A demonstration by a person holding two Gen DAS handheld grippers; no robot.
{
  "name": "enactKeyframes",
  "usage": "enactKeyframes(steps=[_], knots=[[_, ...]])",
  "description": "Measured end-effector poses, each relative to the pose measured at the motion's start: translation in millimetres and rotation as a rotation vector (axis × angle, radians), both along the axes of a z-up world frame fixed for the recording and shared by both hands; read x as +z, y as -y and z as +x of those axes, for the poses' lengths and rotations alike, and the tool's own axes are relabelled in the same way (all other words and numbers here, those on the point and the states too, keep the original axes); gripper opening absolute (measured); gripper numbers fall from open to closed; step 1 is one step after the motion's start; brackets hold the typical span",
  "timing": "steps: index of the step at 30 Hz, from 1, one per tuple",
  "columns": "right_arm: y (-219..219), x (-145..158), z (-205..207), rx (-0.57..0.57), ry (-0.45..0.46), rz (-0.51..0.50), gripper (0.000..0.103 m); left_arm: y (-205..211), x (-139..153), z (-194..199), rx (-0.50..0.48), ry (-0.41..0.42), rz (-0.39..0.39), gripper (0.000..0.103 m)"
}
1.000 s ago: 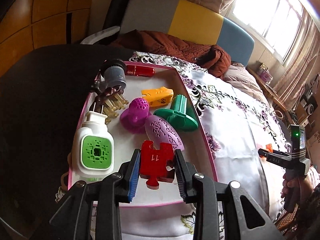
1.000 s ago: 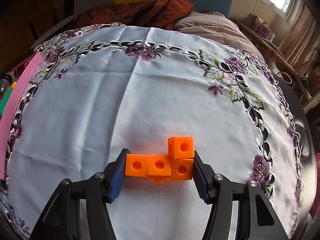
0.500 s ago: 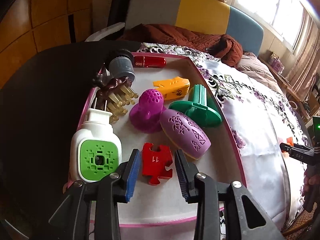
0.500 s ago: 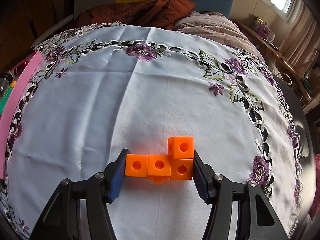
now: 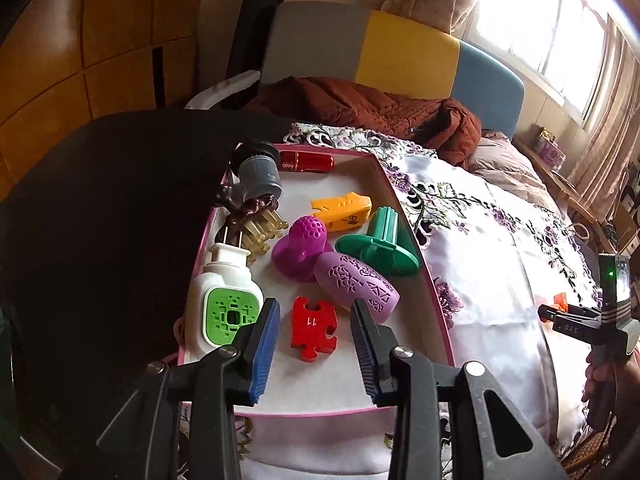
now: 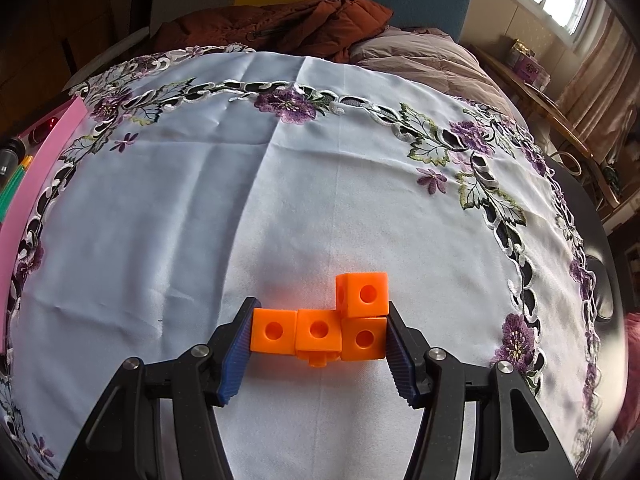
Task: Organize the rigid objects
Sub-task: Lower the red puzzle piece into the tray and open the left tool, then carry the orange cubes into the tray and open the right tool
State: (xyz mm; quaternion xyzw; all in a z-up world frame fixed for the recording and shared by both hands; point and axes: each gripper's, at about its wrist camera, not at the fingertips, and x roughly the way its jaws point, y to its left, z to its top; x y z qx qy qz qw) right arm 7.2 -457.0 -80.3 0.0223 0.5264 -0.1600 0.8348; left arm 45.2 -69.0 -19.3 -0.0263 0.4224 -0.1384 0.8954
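Orange cube block (image 6: 320, 330): smooth glossy plastic. Tablecloth (image 6: 280, 200): satiny cloth, embroidered edge (cutwork). Red puzzle piece (image 5: 313, 327): matt plastic. Gripper pads (image 5: 262, 354): ribbed blue rubber.

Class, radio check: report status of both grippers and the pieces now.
Left gripper open, red puzzle piece lying loose in pink tray. Right gripper shut on orange blocks. Nothing blocking.
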Motion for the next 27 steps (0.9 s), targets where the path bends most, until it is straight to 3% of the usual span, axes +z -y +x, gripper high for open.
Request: enactKeyframes(steps=[21,27], knots=[[-6,3,-1,-0.017,-0.019,0.022,0.059,-46,12,-13,0.114,0.030,-0.012,0.036],[-30,17,0,0.035,0.021,0.066,0.059,-59,8,-16,0.142,0.021,-0.025,0.036]])
